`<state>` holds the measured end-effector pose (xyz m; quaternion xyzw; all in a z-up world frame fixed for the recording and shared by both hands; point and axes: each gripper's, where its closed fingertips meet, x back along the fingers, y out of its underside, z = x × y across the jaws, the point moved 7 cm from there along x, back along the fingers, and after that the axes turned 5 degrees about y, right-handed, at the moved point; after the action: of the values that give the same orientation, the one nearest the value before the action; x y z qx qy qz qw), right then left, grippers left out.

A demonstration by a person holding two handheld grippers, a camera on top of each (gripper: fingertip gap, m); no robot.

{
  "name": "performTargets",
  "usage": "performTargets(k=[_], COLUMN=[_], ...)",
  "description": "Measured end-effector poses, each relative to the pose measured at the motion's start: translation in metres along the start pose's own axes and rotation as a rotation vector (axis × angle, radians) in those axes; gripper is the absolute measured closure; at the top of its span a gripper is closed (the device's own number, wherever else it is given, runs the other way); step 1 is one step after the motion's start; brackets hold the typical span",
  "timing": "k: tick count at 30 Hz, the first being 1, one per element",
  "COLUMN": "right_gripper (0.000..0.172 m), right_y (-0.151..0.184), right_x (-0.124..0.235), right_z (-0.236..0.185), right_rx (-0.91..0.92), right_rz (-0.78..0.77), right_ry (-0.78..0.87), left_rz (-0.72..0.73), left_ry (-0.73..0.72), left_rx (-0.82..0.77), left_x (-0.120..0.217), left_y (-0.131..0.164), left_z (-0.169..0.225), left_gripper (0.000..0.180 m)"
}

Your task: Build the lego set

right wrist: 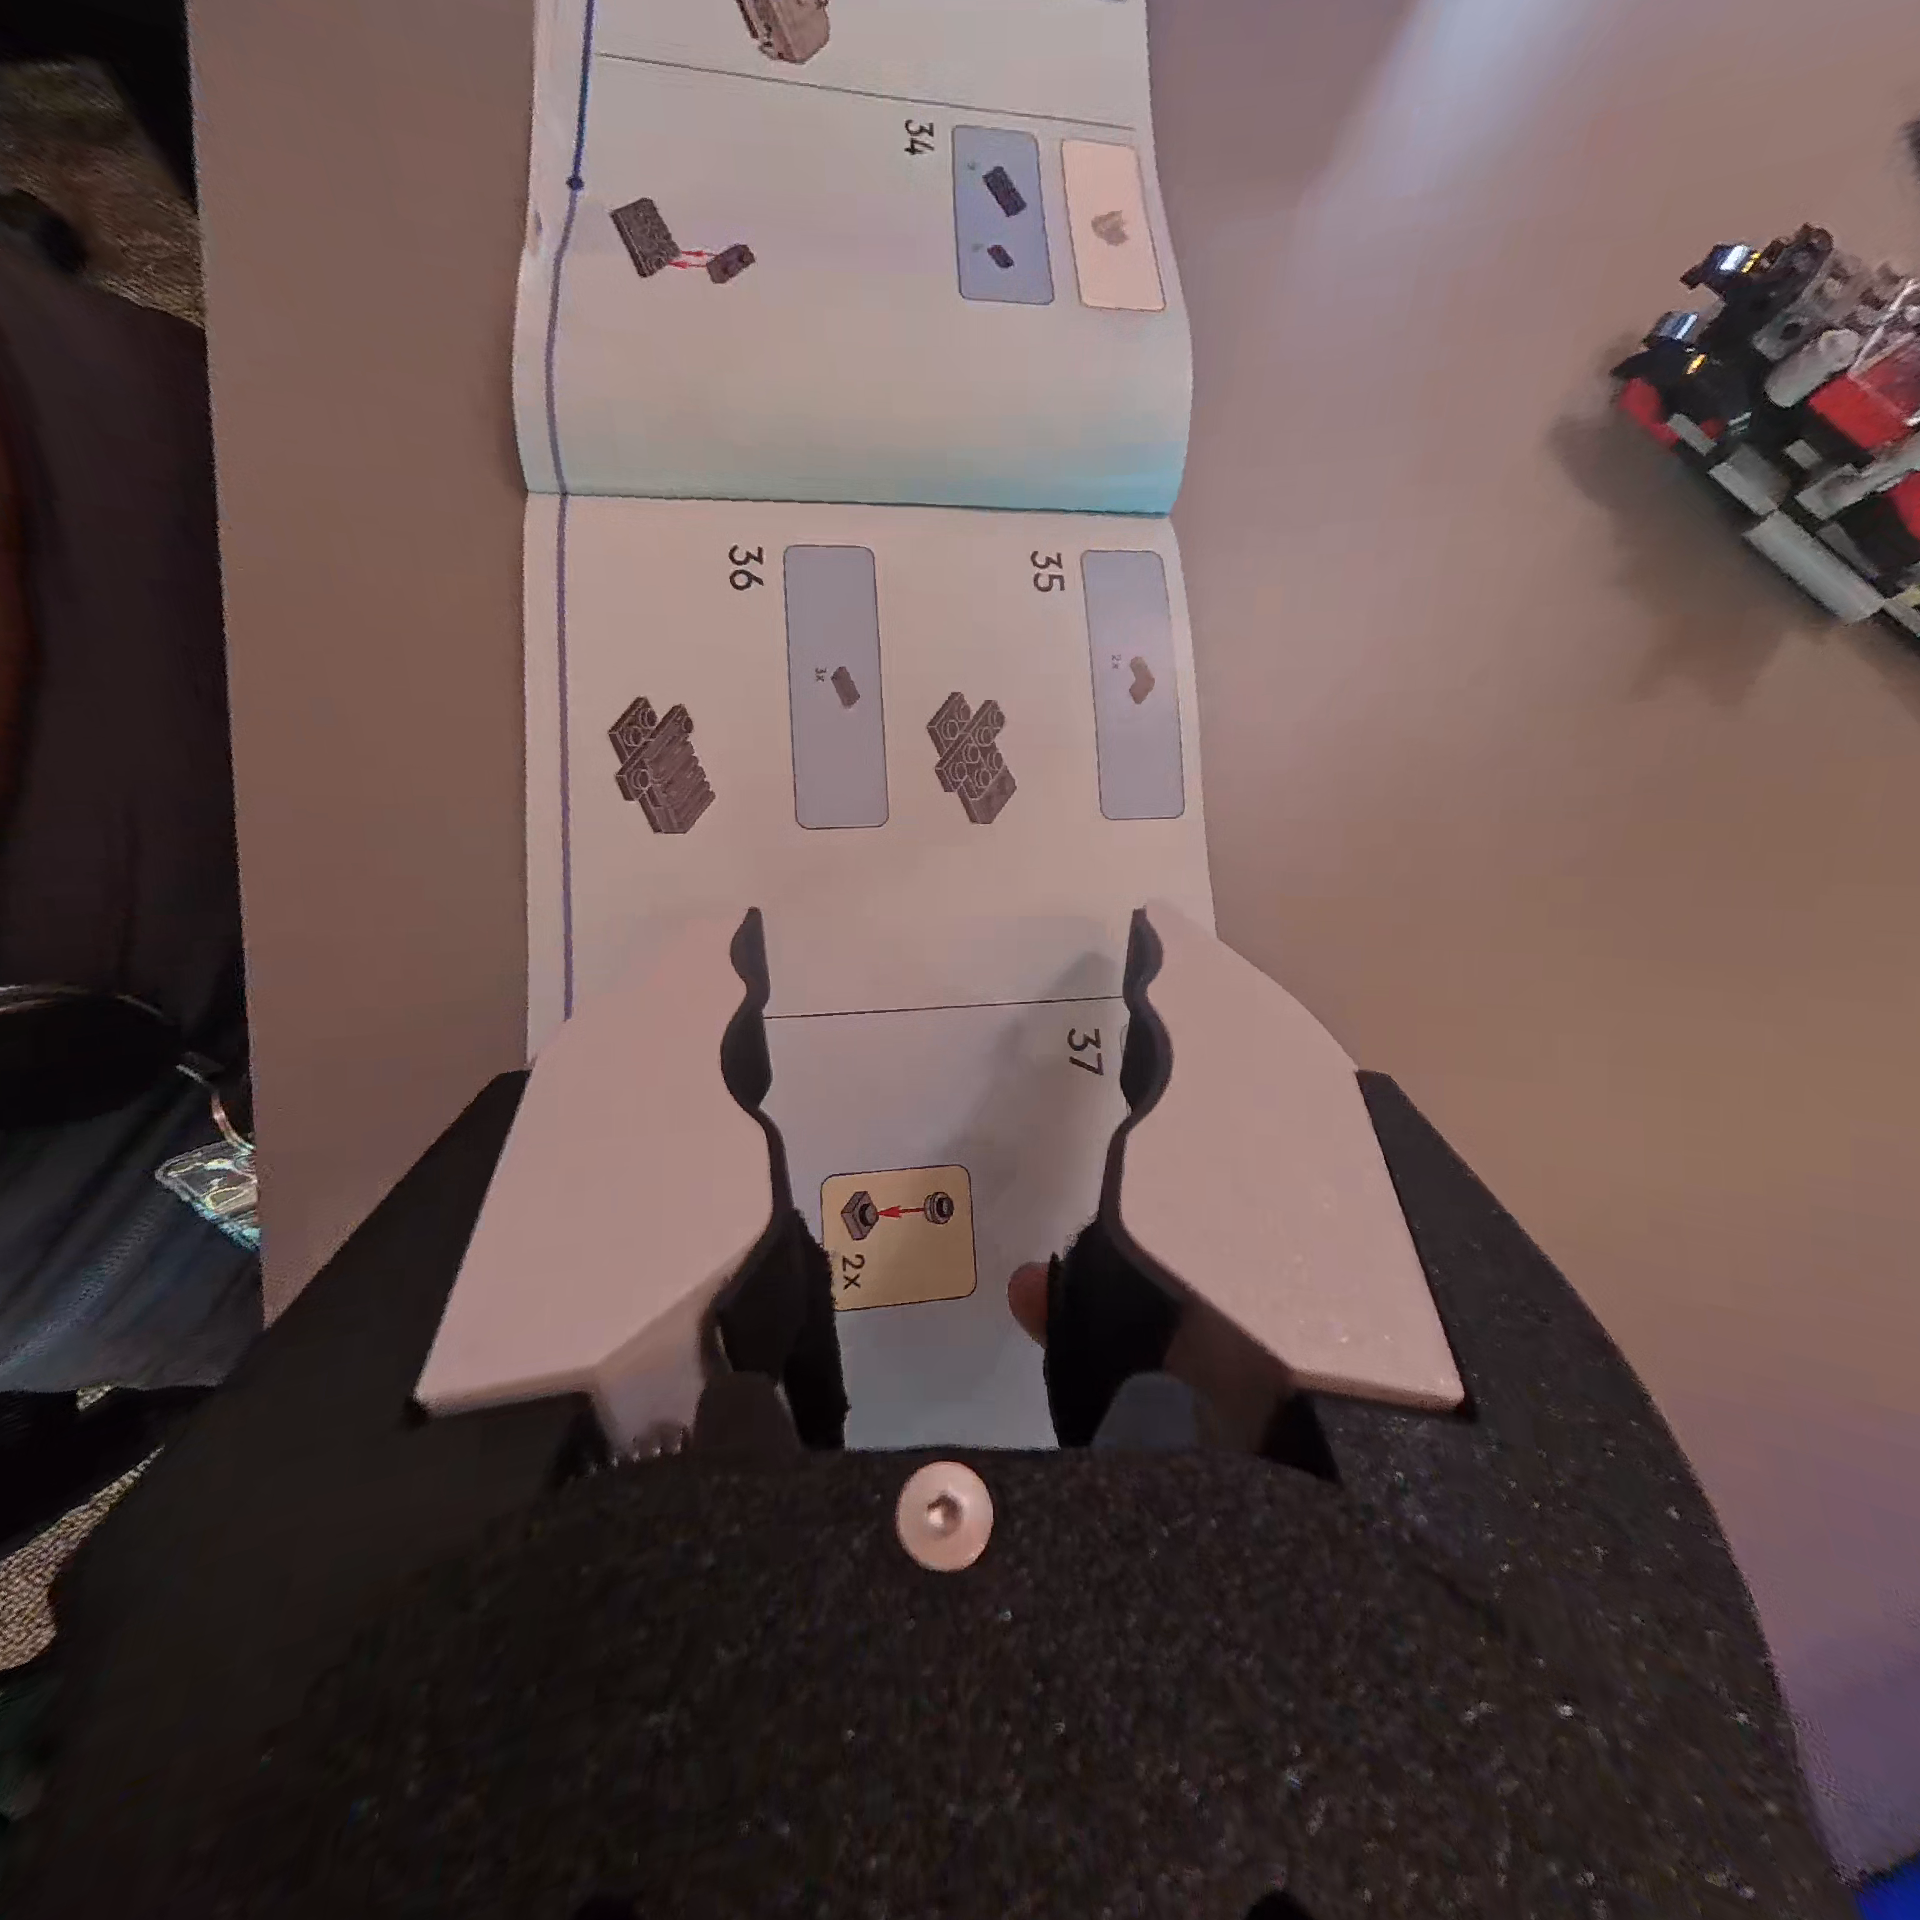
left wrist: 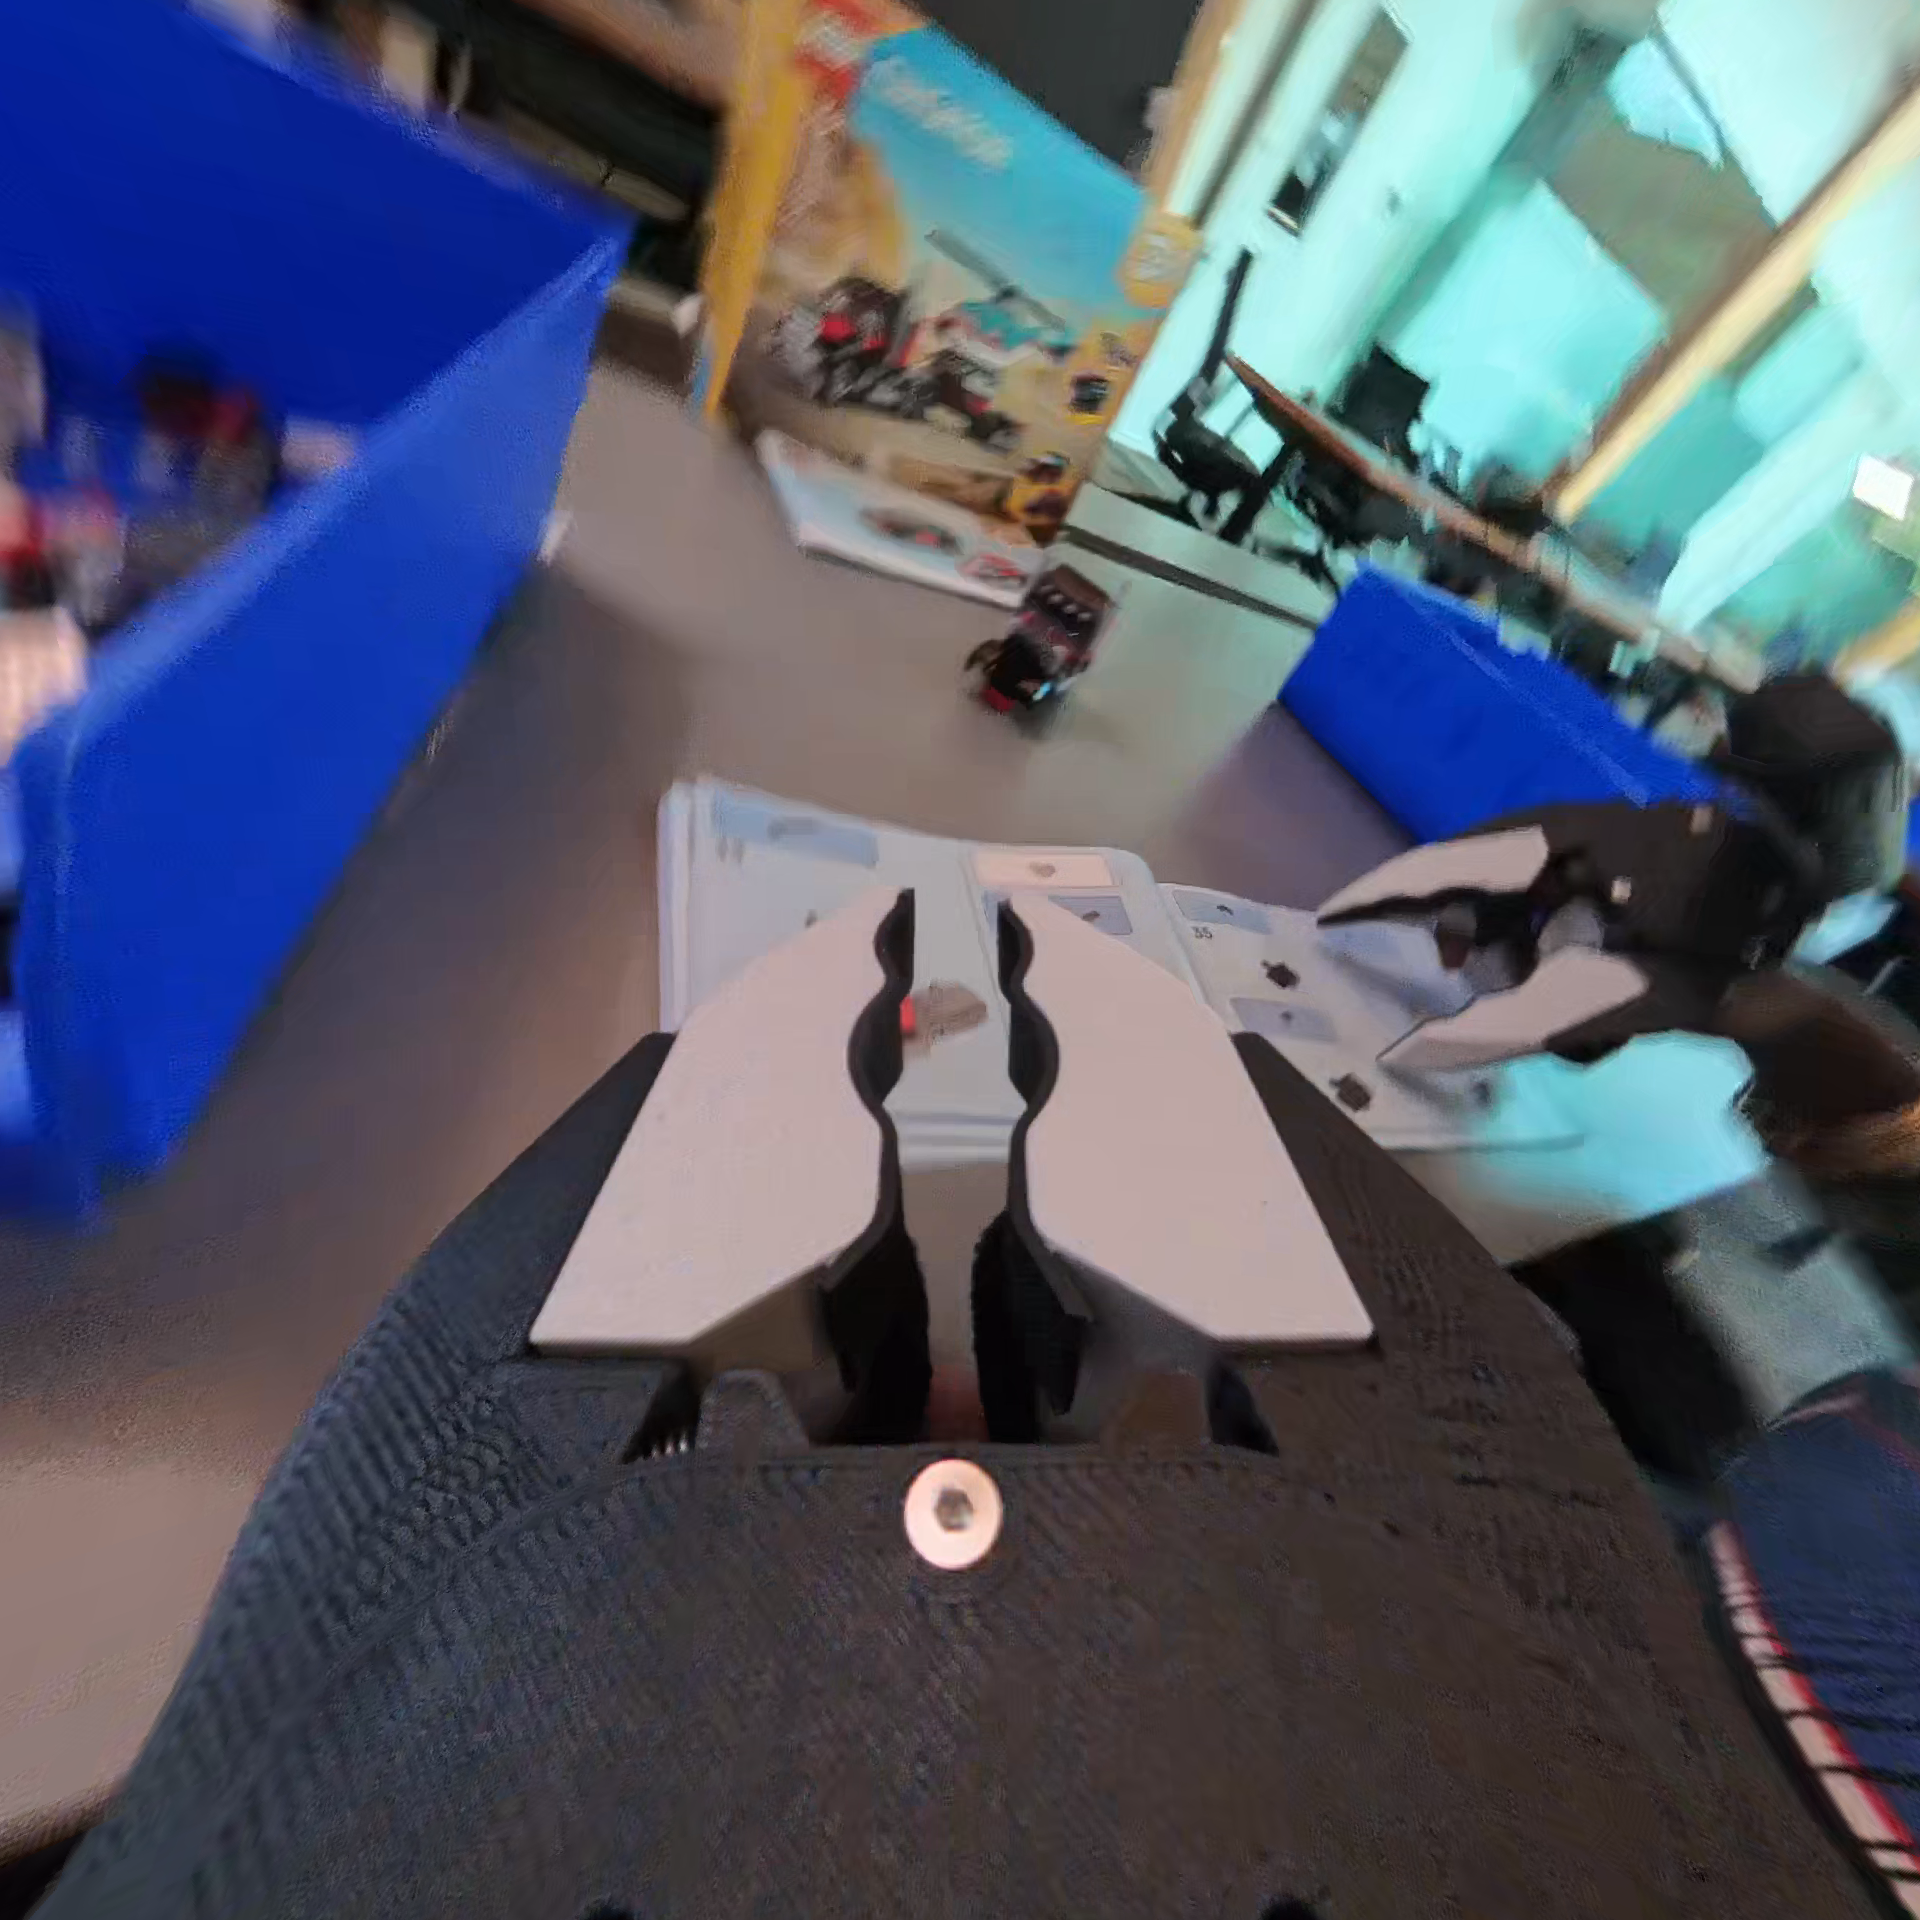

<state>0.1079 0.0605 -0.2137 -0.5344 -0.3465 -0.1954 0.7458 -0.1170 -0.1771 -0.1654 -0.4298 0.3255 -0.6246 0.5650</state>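
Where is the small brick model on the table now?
In the left wrist view the brick model stands on the grey table, beyond the open instruction booklet and before the toy box.

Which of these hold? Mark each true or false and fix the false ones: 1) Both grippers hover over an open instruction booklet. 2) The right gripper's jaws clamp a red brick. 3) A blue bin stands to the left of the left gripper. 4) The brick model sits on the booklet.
1) True: the left gripper and right gripper are both above the open instruction booklet.
2) False: its jaws stand wide apart with only the page behind them.
3) True: the blue bin is on that side.
4) False: the brick model sits on the bare table, apart from the booklet.
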Motion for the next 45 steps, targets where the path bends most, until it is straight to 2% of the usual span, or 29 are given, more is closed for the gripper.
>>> performTargets(k=[3,5,7,9,12,14,16,19,23,26,29,33,39,45], right_gripper=[0.105,0.109,0.114,0.114,0.113,0.113,0.113,0.112,0.112,0.123,0.134,0.138,0.143,0.146], right_y=[-0.006,-0.020,-0.035,-0.042,-0.044,-0.043,-0.036,-0.027,-0.026,-0.041,-0.059,-0.068,-0.061,-0.061], right_x=[0.004,0.011,0.015,0.011,-0.005,-0.016,-0.023,-0.027,-0.026,-0.021,-0.024,-0.040,-0.057,-0.059], right_z=[0.003,0.000,-0.007,-0.019,-0.032,-0.036,-0.034,-0.029,-0.025,-0.025,-0.035,-0.041,-0.036,-0.033], right_rx=[0.008,-0.044,-0.133,-0.191,-0.242,-0.261,-0.259,-0.282,-0.299,-0.271,-0.252,-0.197,-0.196,-0.185], right_rz=[-0.007,0.052,0.110,0.129,0.128,0.142,0.122,0.090,0.072,0.144,0.212,0.196,0.116,0.112], right_ry=[0.079,0.111,0.121,0.119,0.118,0.124,0.155,0.166,0.130,0.123,0.030,0.015,-0.002,-0.007], left_rz=[-0.070,-0.233,-0.351,-0.386,-0.490,-0.612,-0.713,-0.676,-0.619,-0.576,-0.562,-0.588,-0.637,-0.659], left_ry=[0.129,0.206,0.272,0.288,0.285,0.284,0.244,0.246,0.235,0.311,0.435,0.531,0.458,0.392], left_rx=[-0.394,-0.579,-0.660,-0.718,-0.823,-0.860,-0.884,-0.836,-0.898,-0.851,-0.791,-0.700,-0.666,-0.637], left_x=[-0.018,-0.037,-0.057,-0.076,-0.098,-0.104,-0.102,-0.092,-0.083,-0.081,-0.078,-0.070,-0.064,-0.064], left_y=[-0.022,-0.017,-0.004,0.009,0.030,0.047,0.058,0.059,0.060,0.055,0.052,0.055,0.057,0.037], left_z=[0.031,0.047,0.057,0.064,0.065,0.059,0.046,0.040,0.042,0.053,0.064,0.064,0.042,0.023], left_gripper=[0.163,0.160,0.160,0.160,0.160,0.160,0.162,0.165,0.159,0.157,0.157,0.157,0.157,0.157])
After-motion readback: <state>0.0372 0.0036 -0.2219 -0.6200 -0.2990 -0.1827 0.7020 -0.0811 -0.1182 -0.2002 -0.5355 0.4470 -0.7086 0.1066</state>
